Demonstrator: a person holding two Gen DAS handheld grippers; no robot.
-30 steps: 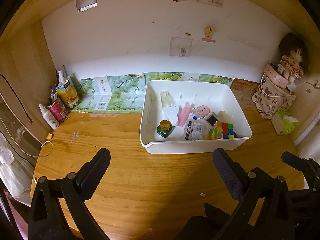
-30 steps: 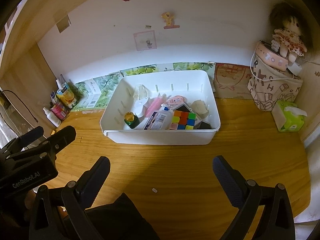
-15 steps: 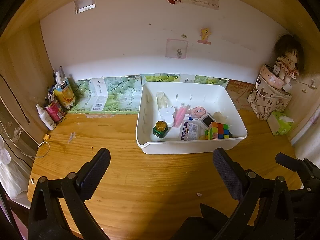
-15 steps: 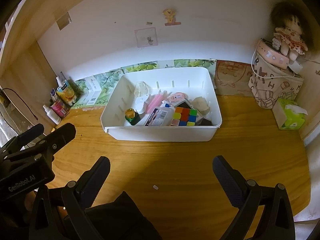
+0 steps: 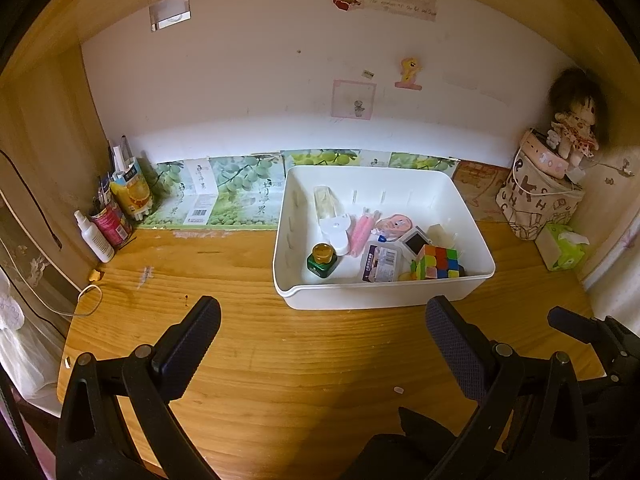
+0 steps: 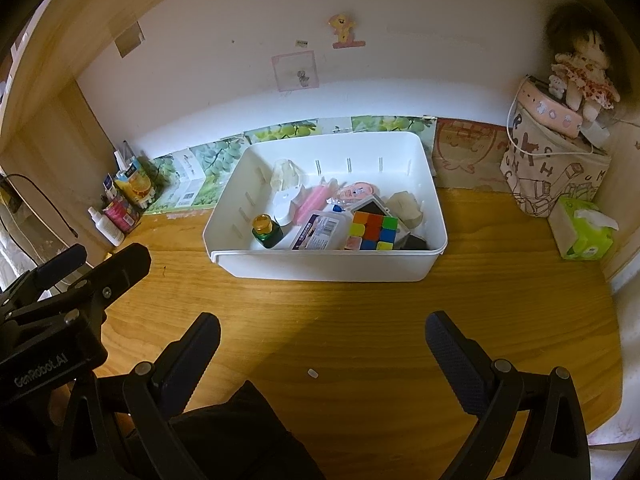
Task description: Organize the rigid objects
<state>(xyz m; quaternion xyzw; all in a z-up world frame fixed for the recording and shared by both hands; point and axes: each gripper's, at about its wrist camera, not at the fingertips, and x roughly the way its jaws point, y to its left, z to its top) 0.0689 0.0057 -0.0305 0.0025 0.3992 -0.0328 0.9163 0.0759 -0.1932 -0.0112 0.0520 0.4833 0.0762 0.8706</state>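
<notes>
A dark object behind the puzzle cube is half hidden. The white bin on the desk holds cube, green bottle and packets. Both the left gripper and right gripper hang spread and empty.

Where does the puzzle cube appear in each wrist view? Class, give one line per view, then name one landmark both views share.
Left wrist view: the cube sits in the white bin, at its near right corner, right of picture centre.
Right wrist view: the cube is in the bin's near right part, just right of centre, above mid-height.
Shared landmark: the green bottle at the bin's near left.
</notes>
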